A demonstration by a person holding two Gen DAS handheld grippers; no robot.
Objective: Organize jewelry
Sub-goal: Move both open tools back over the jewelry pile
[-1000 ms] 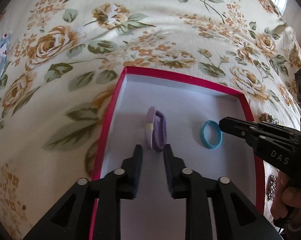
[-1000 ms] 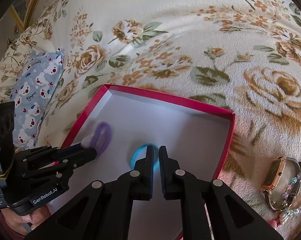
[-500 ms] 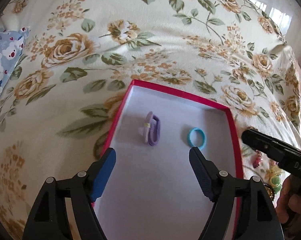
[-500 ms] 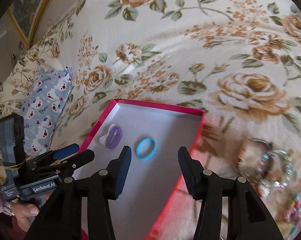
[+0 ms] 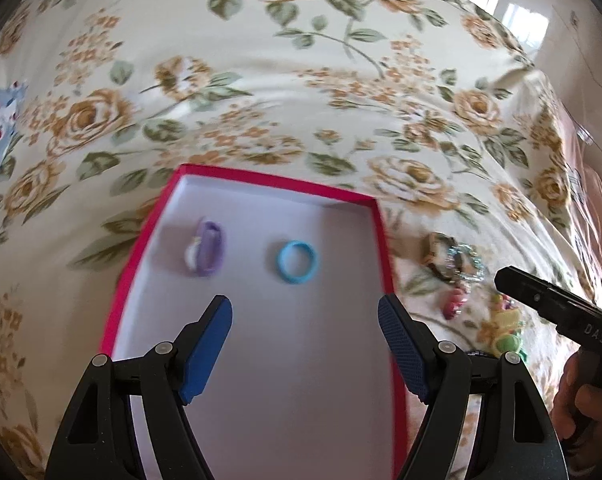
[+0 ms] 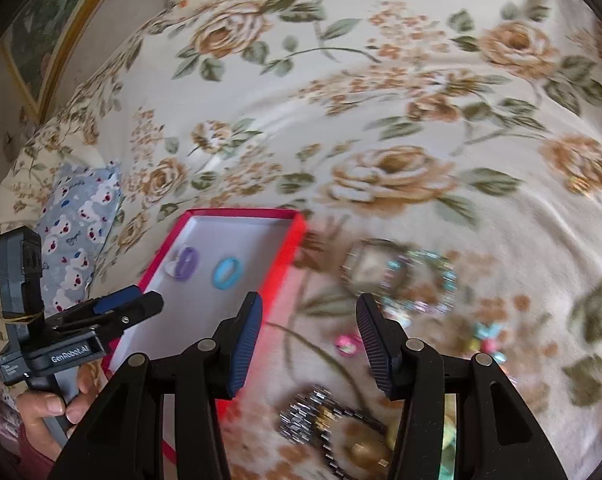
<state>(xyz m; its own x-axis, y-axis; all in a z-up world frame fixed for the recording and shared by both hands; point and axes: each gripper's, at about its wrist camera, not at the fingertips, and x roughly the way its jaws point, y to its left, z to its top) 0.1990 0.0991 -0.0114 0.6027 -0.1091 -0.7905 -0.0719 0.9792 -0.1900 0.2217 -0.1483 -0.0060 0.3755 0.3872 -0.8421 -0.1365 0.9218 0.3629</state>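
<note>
Both tongs, left point(image 5: 305, 316) and right point(image 6: 308, 316), hang spread and empty; that beaded bracelet point(image 6: 433, 280) looks light and floppy, so pinch across its strand.

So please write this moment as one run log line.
left gripper: open, empty | right gripper: open, empty | red box: purple ring, blue ring

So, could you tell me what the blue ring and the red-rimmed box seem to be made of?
The blue ring looks like matte plastic or silicone: flat even colour, no metallic glint. The box looks like cardboard: thin straight walls, red outside, plain matte white inside. Blur leaves both uncertain.
</note>
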